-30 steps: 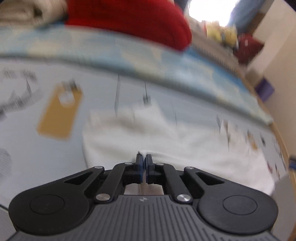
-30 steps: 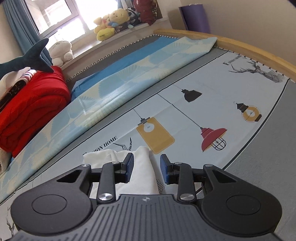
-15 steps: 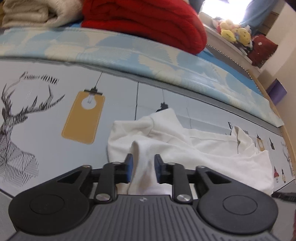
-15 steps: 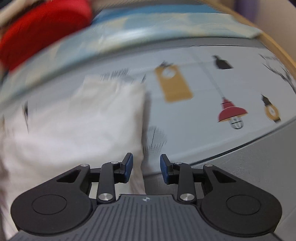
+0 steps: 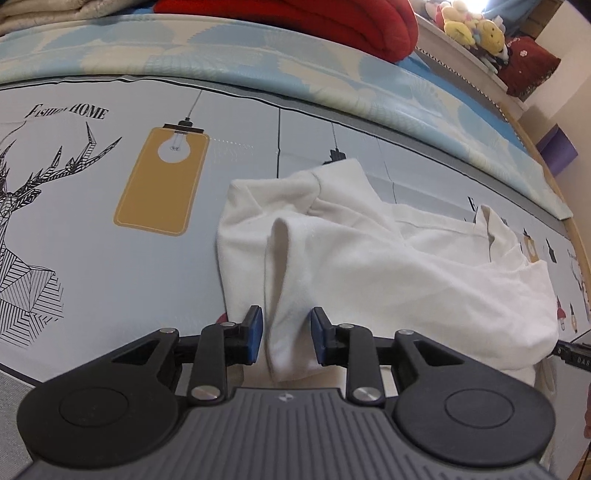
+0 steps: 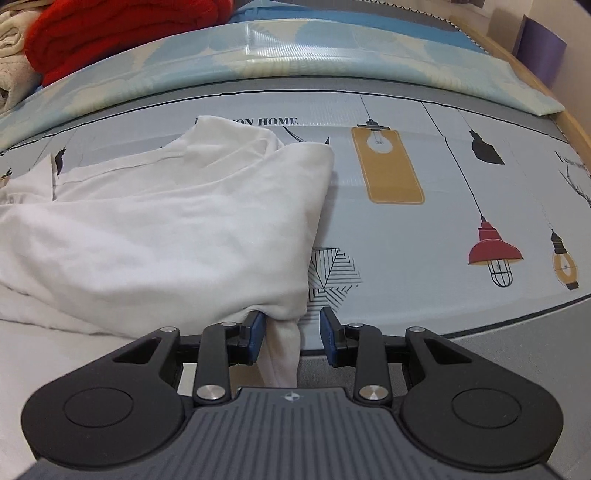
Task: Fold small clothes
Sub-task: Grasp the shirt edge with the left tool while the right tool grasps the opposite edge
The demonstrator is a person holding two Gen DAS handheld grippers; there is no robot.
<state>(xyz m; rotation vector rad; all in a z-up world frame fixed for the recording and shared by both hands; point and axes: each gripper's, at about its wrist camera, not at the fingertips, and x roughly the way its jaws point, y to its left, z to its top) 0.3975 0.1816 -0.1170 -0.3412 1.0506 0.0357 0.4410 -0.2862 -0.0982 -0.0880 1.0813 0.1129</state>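
Observation:
A small white garment (image 5: 388, 266) lies crumpled and partly folded on a printed play mat (image 5: 92, 258). In the left wrist view my left gripper (image 5: 286, 336) is open at the garment's near left edge. A raised fold of the fabric stands between its blue pads without being pinched. In the right wrist view the same garment (image 6: 166, 229) fills the left half. My right gripper (image 6: 291, 334) is open at its near right corner. A hanging tip of cloth sits by the left pad, with a gap to the right pad.
A red blanket (image 5: 332, 22) and a cream one (image 6: 11, 74) are piled at the back on a blue patterned sheet (image 5: 258, 62). Plush toys (image 5: 472, 27) line a sill. A wooden rim (image 6: 535, 70) and a purple box (image 6: 543, 55) bound the right side.
My left gripper has opened from shut and tipped down, and the fold now stands loose between its pads. My right gripper has rolled and sunk to the garment's near right corner, jaws unchanged.

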